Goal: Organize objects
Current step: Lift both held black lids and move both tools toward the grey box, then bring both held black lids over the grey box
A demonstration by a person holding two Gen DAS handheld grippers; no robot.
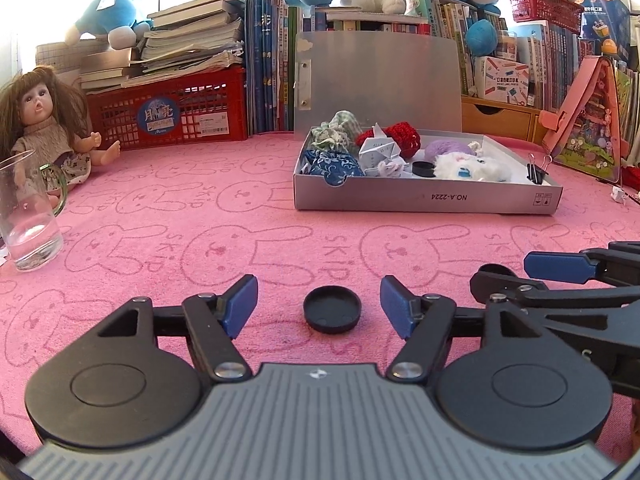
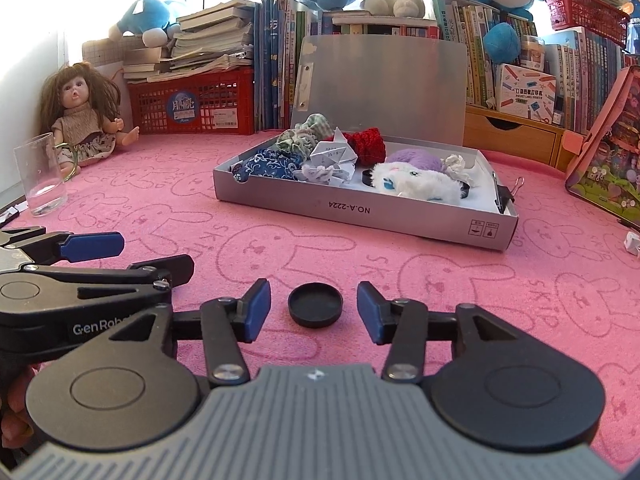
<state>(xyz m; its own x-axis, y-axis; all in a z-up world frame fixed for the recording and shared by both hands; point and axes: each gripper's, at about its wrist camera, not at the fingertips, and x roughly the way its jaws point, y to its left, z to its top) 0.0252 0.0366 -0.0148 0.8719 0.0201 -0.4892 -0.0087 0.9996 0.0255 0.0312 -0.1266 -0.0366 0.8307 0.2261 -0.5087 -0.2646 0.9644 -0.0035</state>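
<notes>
Pink towelling printed with rabbits covers the tabletop (image 1: 160,208), and it fills most of both views. At the back stand rows of books (image 1: 272,64), plush toys and a red crate (image 1: 172,114). A grey box (image 1: 424,196) lies open on the cloth with its lid propped upright behind it; inside are a blue cloth bundle (image 1: 332,164), a red knit piece (image 1: 404,136), a folded paper shape (image 1: 378,148), a white fluffy toy (image 1: 472,166) and a black cap (image 1: 424,169). A binder clip (image 1: 536,170) sits on the box's right wall. A doll (image 1: 44,120) sits at the far left, with a clear glass (image 1: 28,216) just in front of it.

Each view shows its own hand-held gripper head-on. The left hand-held gripper (image 1: 319,307) stands about half open and has hold of nothing; a black cap (image 1: 332,309) lies flat on the cloth between its blue pads, touching neither. The left view shows the second cap only as a dark edge (image 1: 494,270) behind the other tool's arms. The right view shows that one whole: a black cap (image 2: 315,305) lying flat between the pads of the right hand-held gripper (image 2: 314,310), which is likewise about half open and grips nothing. Only the right view shows fingertips (image 2: 14,404) at the lower left edge, below the left tool. A crumpled paper scrap (image 2: 632,242) lies on the cloth at the right.
</notes>
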